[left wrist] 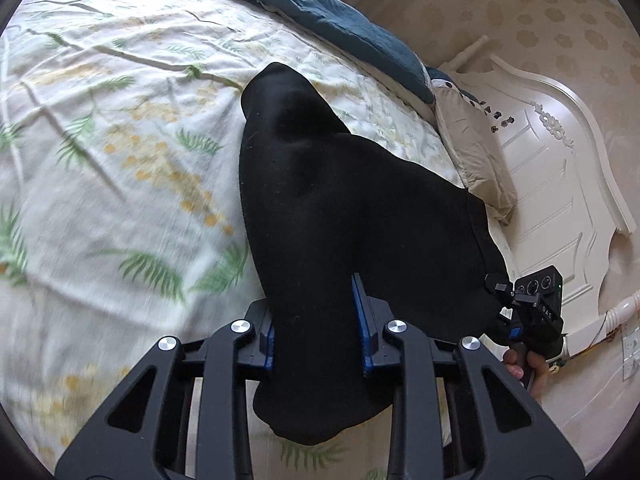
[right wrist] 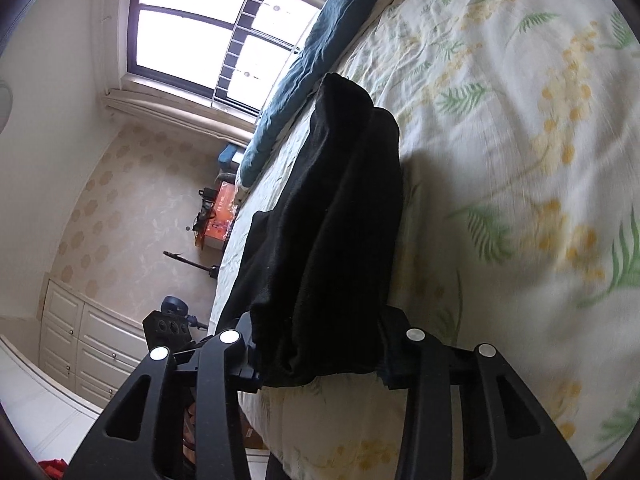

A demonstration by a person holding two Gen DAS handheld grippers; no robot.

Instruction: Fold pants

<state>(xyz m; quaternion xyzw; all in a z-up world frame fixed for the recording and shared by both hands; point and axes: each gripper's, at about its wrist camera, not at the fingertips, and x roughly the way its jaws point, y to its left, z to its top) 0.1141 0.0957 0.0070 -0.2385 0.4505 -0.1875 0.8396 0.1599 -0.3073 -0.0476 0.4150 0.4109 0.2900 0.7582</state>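
Pants (left wrist: 340,208), black, lying on the floral-sheeted bed (left wrist: 120,160) near its edge; left claw (left wrist: 318,332) and right claw (right wrist: 324,356) each clamp a bunched end.

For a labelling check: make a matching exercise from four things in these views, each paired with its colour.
1 pants
2 bedspread
3 blanket
4 headboard

a dark teal
b white, carved
c black
d cream with green and yellow print

Pairs: 1-c, 2-d, 3-a, 4-b
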